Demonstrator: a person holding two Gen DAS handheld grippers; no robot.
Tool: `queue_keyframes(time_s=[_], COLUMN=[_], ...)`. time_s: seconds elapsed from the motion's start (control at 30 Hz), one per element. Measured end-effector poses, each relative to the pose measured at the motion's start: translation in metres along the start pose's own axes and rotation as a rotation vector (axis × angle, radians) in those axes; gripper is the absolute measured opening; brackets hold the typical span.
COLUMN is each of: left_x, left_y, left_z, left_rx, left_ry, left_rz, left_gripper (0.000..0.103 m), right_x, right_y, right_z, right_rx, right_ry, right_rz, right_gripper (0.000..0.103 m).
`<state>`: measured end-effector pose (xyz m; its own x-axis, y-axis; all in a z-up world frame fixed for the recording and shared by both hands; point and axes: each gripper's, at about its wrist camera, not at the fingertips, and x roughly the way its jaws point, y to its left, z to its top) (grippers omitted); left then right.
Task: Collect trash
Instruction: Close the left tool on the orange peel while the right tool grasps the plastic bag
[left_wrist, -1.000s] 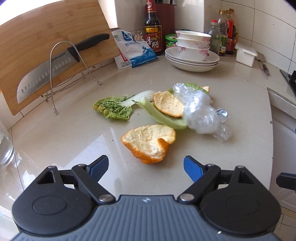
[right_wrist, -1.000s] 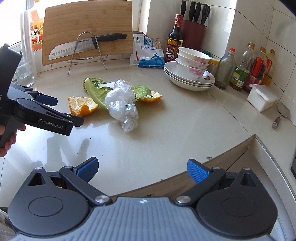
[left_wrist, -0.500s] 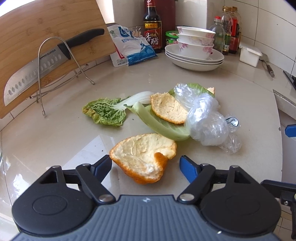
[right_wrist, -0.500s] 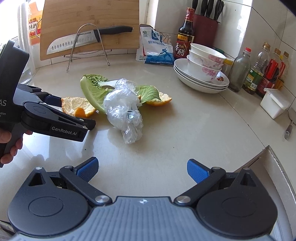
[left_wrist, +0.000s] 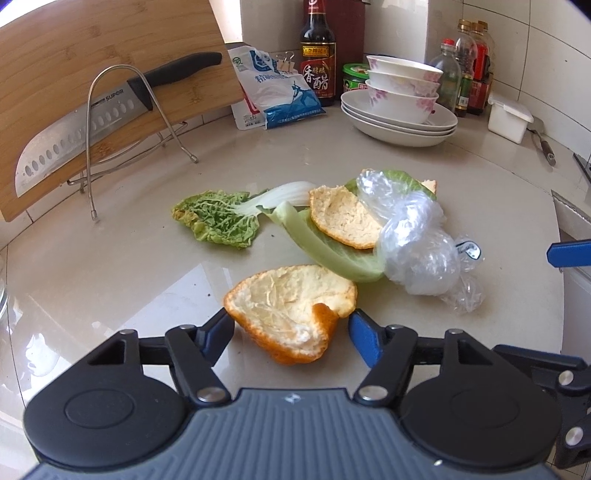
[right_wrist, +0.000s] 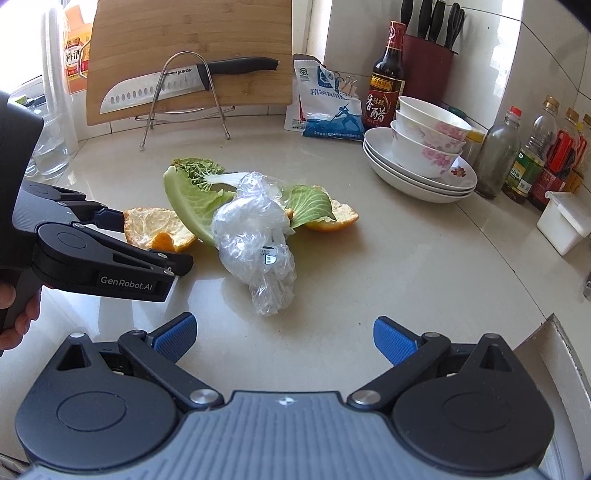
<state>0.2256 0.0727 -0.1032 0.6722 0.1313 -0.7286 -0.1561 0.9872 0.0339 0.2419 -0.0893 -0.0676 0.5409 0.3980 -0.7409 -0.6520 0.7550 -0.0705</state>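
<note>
A pile of trash lies on the pale counter: a near orange peel (left_wrist: 291, 306), a second peel (left_wrist: 343, 216), cabbage leaves (left_wrist: 218, 218) and a crumpled clear plastic bag (left_wrist: 413, 243). My left gripper (left_wrist: 291, 332) is open, its blue pads on either side of the near peel, which also shows in the right wrist view (right_wrist: 155, 229). My right gripper (right_wrist: 284, 338) is open and empty, just short of the plastic bag (right_wrist: 255, 236). A third peel (right_wrist: 332, 218) lies under a leaf.
A cutting board with a knife (left_wrist: 85, 122) on a wire rack stands at the back left. A salt bag (left_wrist: 273, 92), vinegar bottle (left_wrist: 317, 55), stacked bowls on plates (left_wrist: 402, 107), oil bottles and a white box (left_wrist: 509, 116) line the back. The counter edge (right_wrist: 546, 339) is at right.
Both grippers have moved forward toward the pile. The near orange peel now sits between my left gripper's open pads. Nothing has been gripped.
</note>
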Motion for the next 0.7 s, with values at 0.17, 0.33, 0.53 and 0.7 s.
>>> queue_keyframes(time_s=[0.17,0.33,0.53,0.7], left_x=[-0.001,-0.004,-0.007,-0.007], left_y=[0.002,0.006,0.018,0.024], left_z=[0.001,0.001,-0.001,-0.002], left_rx=[-0.012,-0.025,-0.05,-0.063], left_ry=[-0.003,0.0,0.01,0.014], left_rz=[-0.01,-0.014,0.009,0.018], left_gripper=[0.06,0.056,0.056,0.056], right_x=[0.009,0.019,0.033,0.043], right_y=[0.001,0.004,0.011,0.015], right_z=[0.007,0.017,0.026,0.03], right_rx=[-0.014,-0.04,-0.08,-0.113], right_ry=[-0.016,-0.038,-0.041,-0.035], right_rz=[0.007,0.022,0.047,0.058], right_gripper=[0.103,0.103,0.096,0.086])
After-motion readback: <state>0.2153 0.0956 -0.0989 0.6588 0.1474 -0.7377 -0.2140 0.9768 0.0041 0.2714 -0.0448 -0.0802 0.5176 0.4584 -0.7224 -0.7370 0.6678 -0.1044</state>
